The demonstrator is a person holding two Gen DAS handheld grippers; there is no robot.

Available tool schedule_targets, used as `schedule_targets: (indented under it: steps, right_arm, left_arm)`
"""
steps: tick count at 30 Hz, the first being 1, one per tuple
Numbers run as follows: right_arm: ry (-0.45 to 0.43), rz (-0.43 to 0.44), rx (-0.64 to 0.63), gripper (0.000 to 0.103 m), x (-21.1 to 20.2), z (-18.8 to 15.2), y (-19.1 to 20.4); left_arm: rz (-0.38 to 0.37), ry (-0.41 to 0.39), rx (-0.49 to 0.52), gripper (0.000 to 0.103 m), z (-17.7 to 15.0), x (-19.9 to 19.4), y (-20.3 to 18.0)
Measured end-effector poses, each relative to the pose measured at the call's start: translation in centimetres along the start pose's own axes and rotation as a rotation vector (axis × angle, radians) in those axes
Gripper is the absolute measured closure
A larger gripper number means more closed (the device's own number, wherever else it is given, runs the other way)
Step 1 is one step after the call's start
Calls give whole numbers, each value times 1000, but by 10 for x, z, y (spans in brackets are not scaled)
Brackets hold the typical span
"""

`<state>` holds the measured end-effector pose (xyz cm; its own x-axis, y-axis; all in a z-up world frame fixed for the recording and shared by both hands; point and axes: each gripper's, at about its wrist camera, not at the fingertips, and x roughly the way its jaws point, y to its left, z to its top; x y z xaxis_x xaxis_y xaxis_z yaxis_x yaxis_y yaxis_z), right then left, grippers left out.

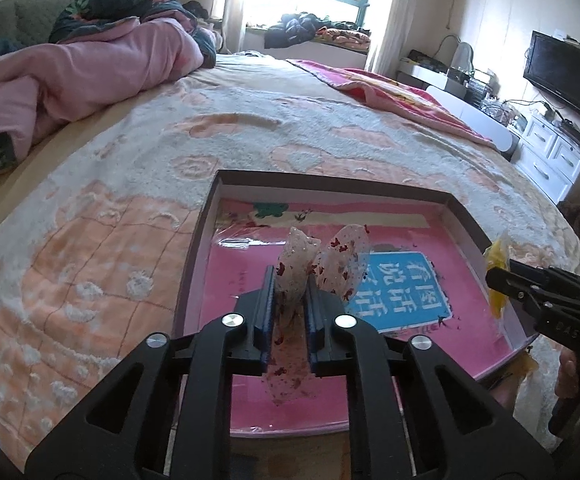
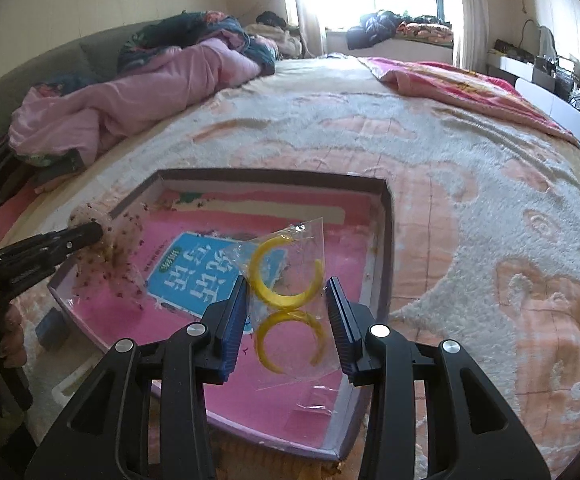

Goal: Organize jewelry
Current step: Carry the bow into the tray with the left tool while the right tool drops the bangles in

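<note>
Over the box (image 1: 462,210) on the bed (image 1: 137,184), left gripper (image 1: 290,280) clamps a speckled packet (image 1: 322,260), right gripper (image 2: 285,300) a yellow-hoop packet (image 2: 285,276).

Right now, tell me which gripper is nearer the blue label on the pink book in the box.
Left. The left gripper, shut on the red-speckled packet, hangs just beside the blue label. The right gripper, holding the yellow hoop earrings bag, hangs nearer the box's right wall.
</note>
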<state>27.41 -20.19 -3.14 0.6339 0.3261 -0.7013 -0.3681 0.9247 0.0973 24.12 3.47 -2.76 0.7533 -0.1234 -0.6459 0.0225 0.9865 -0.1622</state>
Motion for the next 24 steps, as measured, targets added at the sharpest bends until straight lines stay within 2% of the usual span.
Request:
schedule_targets:
  steps: [3, 5, 9, 11, 14, 16, 18, 24]
  right_arm:
    - [11, -5, 2, 65, 5, -1, 0]
    - [17, -6, 5, 65, 7, -3, -1]
    - [25, -11, 20, 63, 11, -5, -5]
    - [26, -6, 32, 63, 11, -6, -7]
    - [11, 3, 49, 52, 7, -8, -9]
    - [2, 5, 58, 47, 3, -8, -9]
    - [-25, 9, 67, 40, -7, -9, -8]
    - [-113, -12, 32, 29, -39, -12, 4]
  left_arm:
    - [7, -7, 1, 84, -3, -4, 3]
    - [5, -11, -7, 73, -4, -7, 5]
    - [15, -26, -3, 66, -8, -14, 8]
    - [15, -40, -4, 57, -10, -20, 9]
    - [17, -61, 4, 52, -12, -29, 8]
    - [16, -75, 4, 42, -14, -36, 7]
    - [10, -86, 7, 41, -17, -43, 6]
    - [5, -120, 24, 28, -22, -65, -1]
